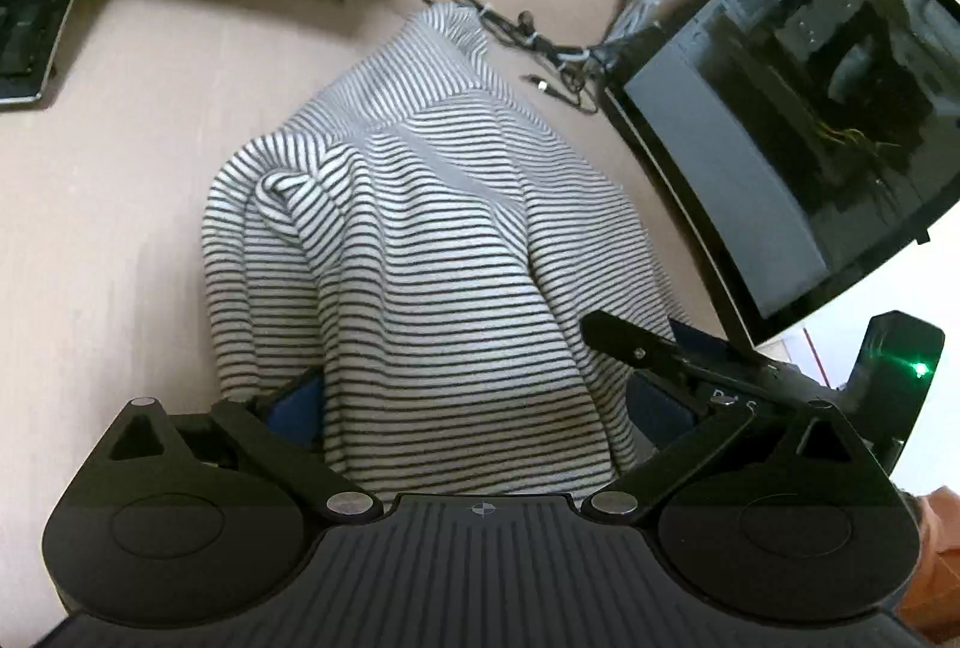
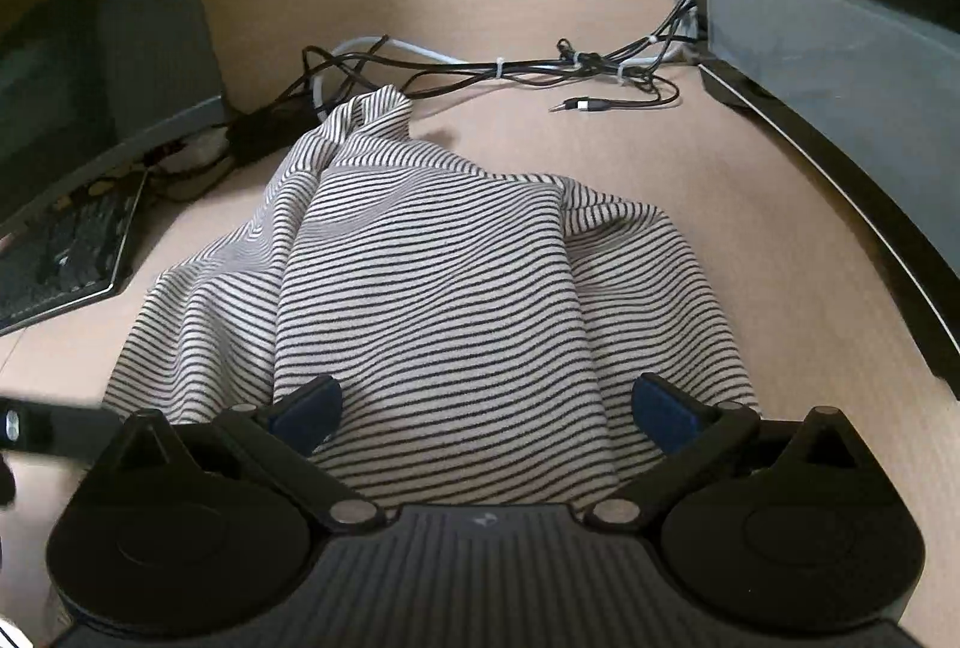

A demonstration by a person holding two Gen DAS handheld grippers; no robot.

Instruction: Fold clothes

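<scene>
Striped shirt [image 1: 432, 252] lies bunched on the beige surface [image 1: 138, 204], and its near edge runs between the jaws of both grippers. The left gripper [image 1: 480, 402] has its jaws wide apart, with the cloth between the blue pads; I cannot tell if they press it. The right gripper [image 2: 480, 408] also has its jaws apart, one on each side of the fabric. Beyond the shirt lies a bundle of black and white cables [image 2: 510, 69]. A keyboard [image 1: 36, 0] is at the left, and a dark computer case [image 1: 792, 120] stands at the right.
</scene>
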